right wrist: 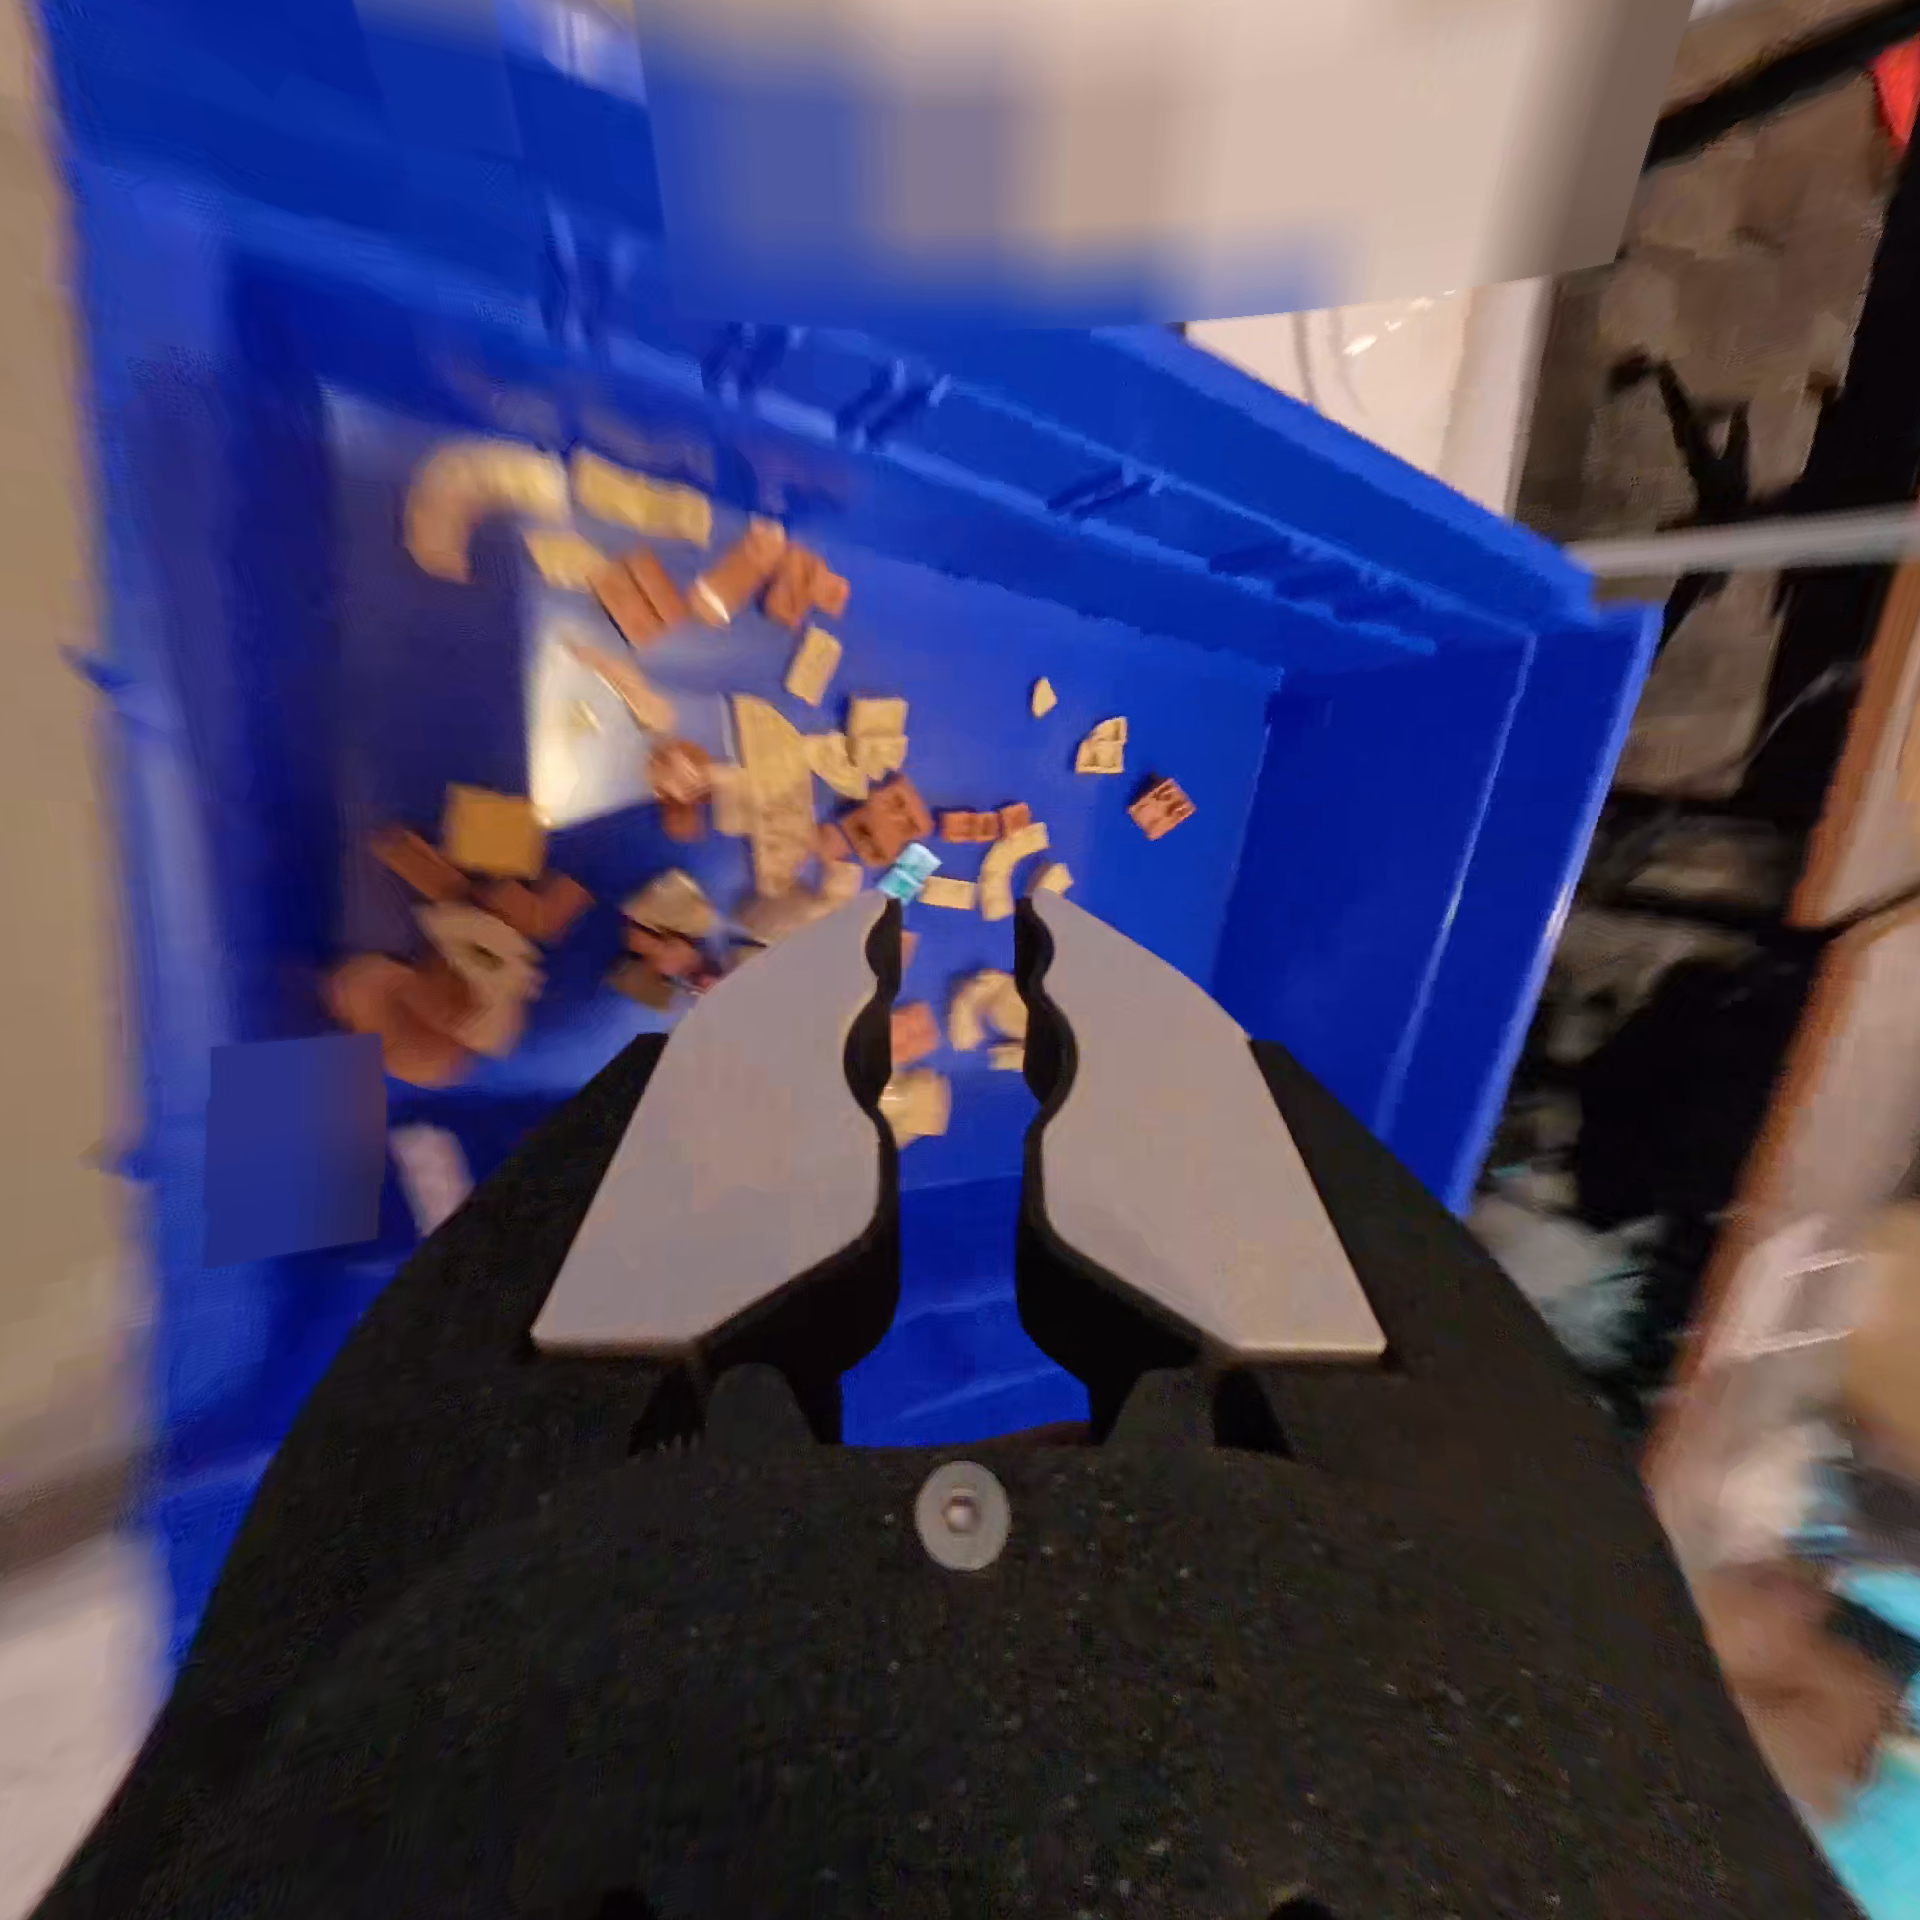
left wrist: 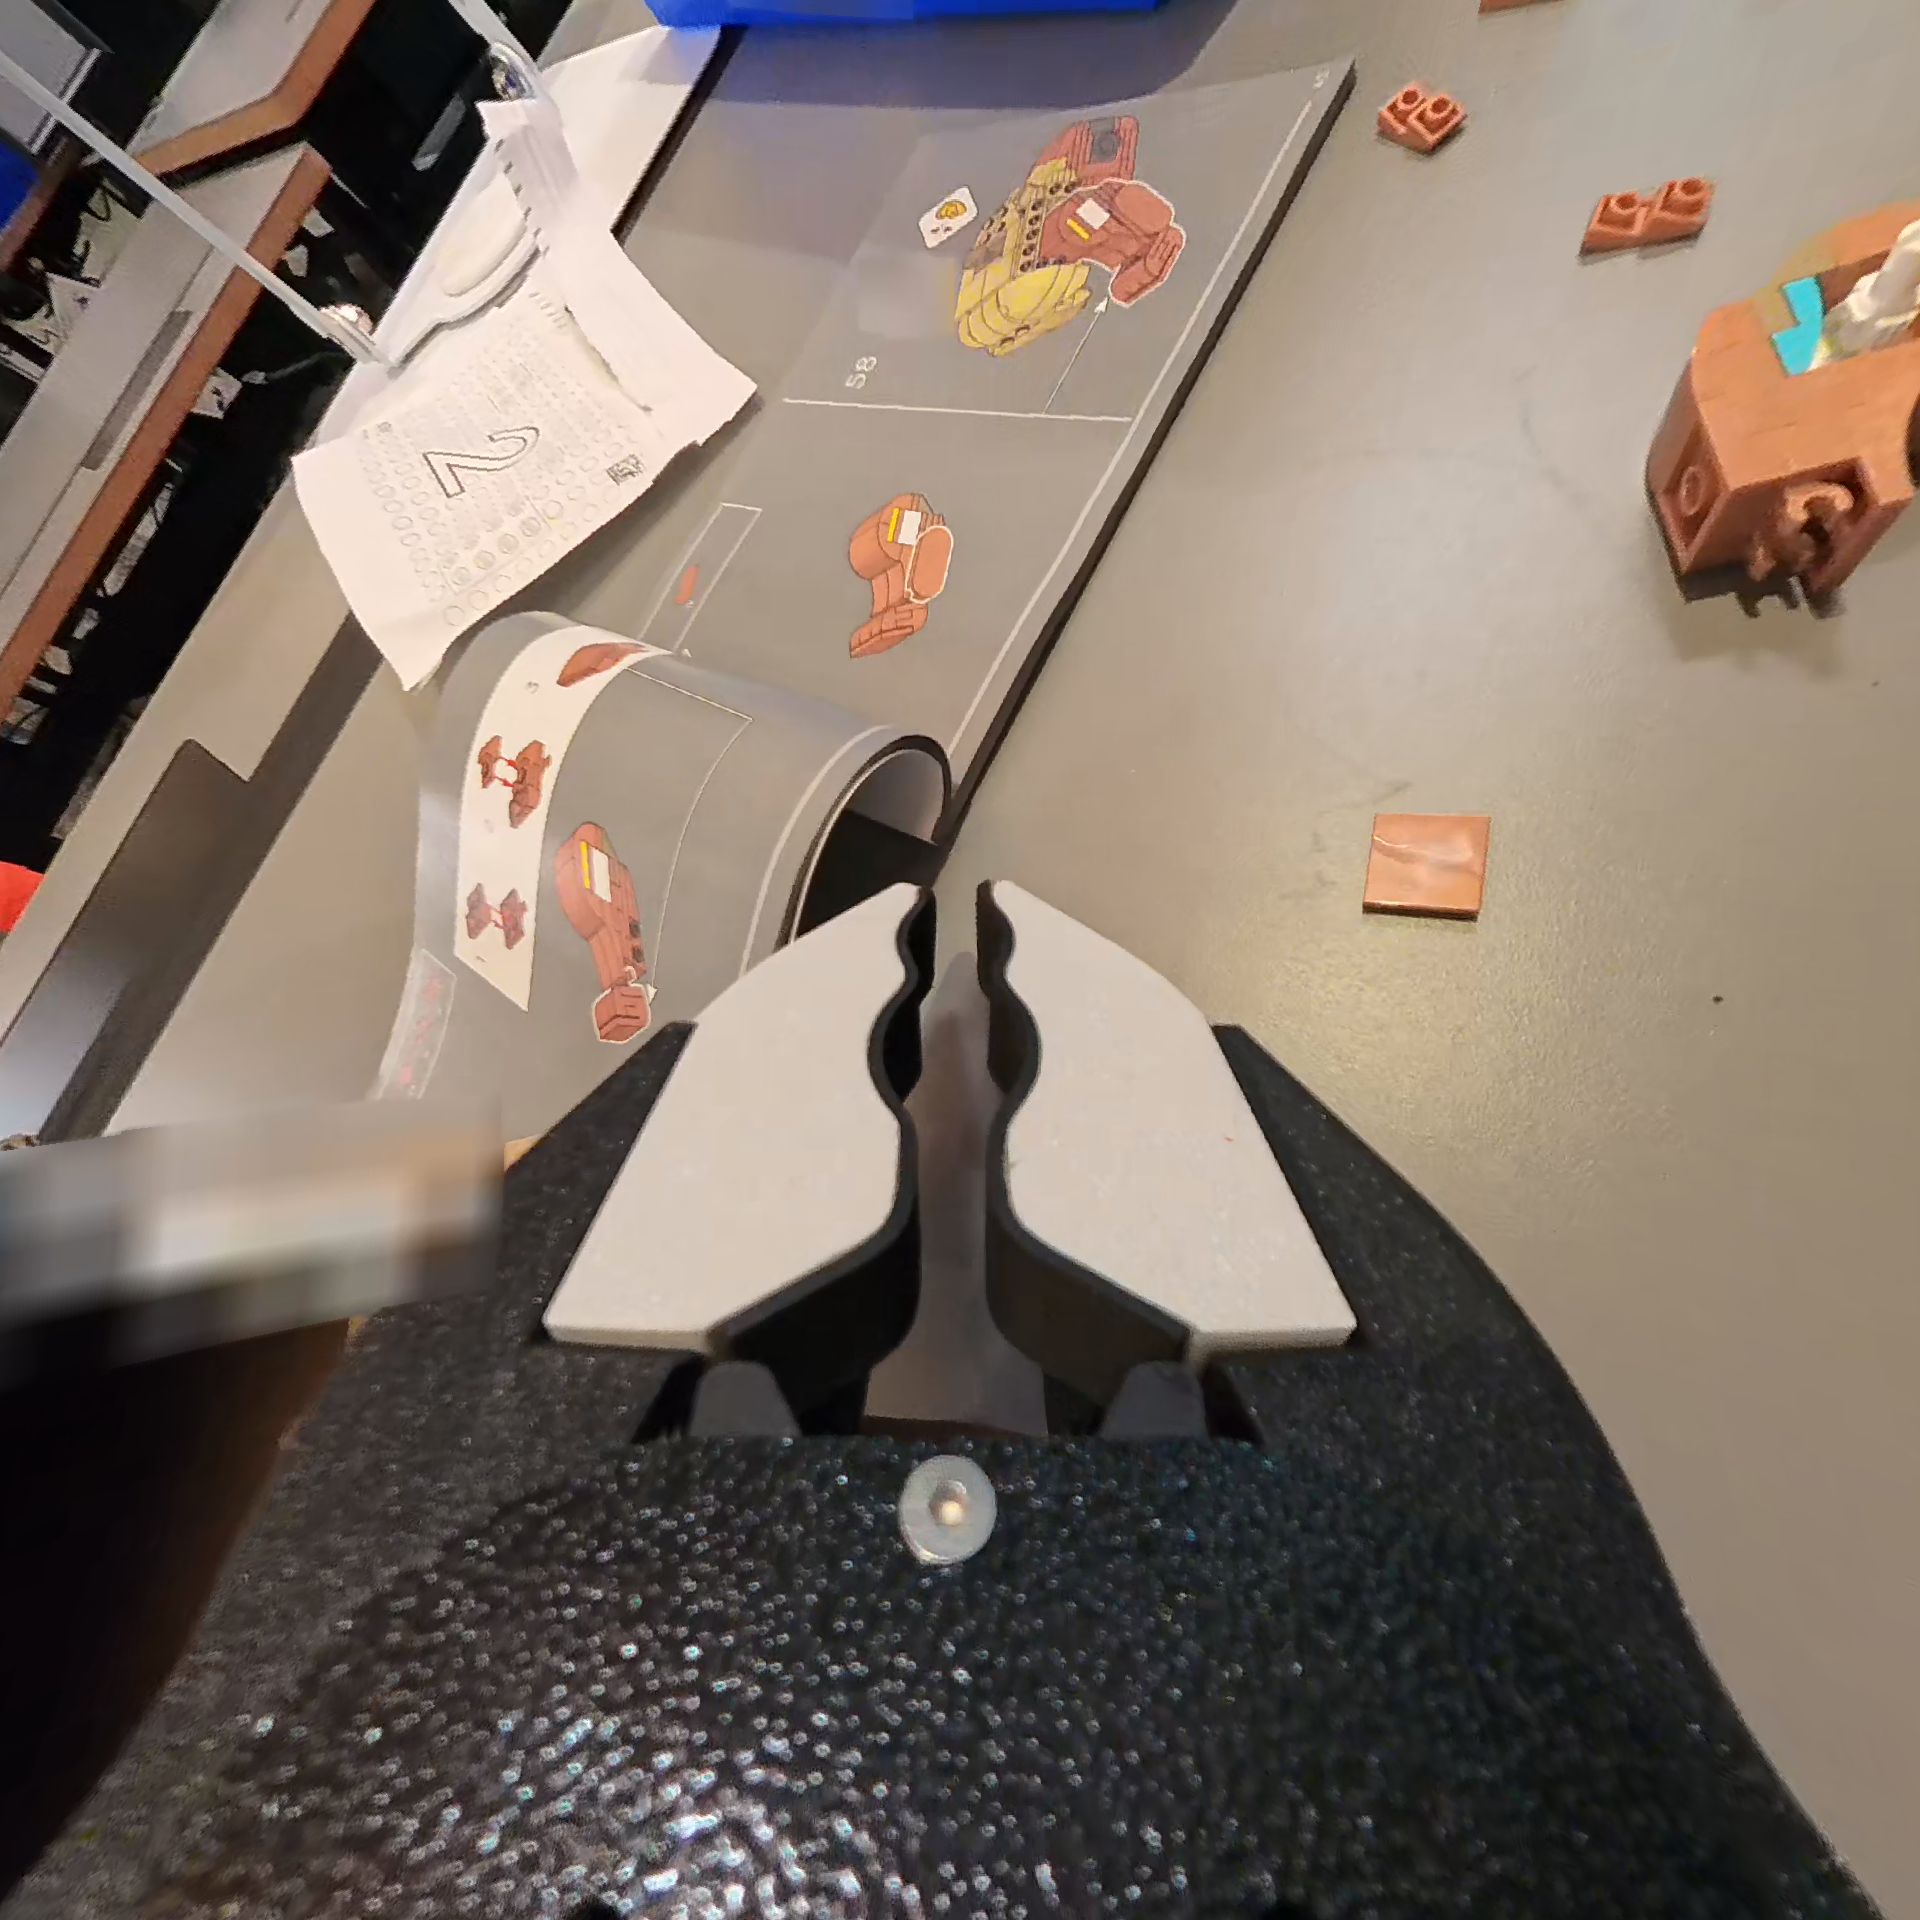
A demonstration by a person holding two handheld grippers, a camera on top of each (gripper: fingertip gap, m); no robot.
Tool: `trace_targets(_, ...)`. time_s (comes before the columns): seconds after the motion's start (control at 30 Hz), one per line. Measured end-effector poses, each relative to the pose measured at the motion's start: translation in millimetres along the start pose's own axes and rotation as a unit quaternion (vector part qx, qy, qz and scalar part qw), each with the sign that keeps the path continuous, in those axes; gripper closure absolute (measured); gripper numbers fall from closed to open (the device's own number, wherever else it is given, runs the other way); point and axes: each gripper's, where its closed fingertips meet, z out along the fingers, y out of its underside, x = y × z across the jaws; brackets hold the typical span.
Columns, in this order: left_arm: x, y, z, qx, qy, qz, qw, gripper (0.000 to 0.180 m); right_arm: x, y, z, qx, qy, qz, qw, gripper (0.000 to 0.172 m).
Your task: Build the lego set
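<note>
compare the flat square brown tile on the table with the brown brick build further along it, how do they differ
The flat square brown tile is one thin, smooth piece lying flat; the brown brick build is a tall, blocky assembly of many bricks. The tile is plain brown; the build has a turquoise patch on top. The tile lies nearer the left gripper. Both rest on the grey table.

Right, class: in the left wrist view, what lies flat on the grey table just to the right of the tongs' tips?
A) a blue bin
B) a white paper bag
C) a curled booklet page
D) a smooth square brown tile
D: the square brown tile lies alone on the table, right of the left tongs.
</note>
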Motion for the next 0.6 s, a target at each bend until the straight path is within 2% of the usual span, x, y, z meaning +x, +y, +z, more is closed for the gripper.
trace_targets(0.07, 1, 0, 0, 0.001, 0.002, 0.001, 1.0, 0.174, 12, 5, 24, -0.025, 0.002, -0.128, 0.991, 0.152)
trace_targets(0.13, 1, 0, -1, 0.002, 0.005, 0.002, 1.0, 0.173, 12, 8, 43, -0.026, -0.027, -0.204, 0.978, 0.152)
trace_targets(0.37, 3, 0, -2, 0.005, 0.009, 0.005, 1.0, 0.174, 4, 17, 70, -0.026, -0.115, -0.229, 0.966, 0.152)
trace_targets(0.6, 2, 0, -1, 0.003, 0.008, 0.003, 1.0, 0.174, -2, 20, 82, -0.044, -0.129, -0.252, 0.958, 0.158)
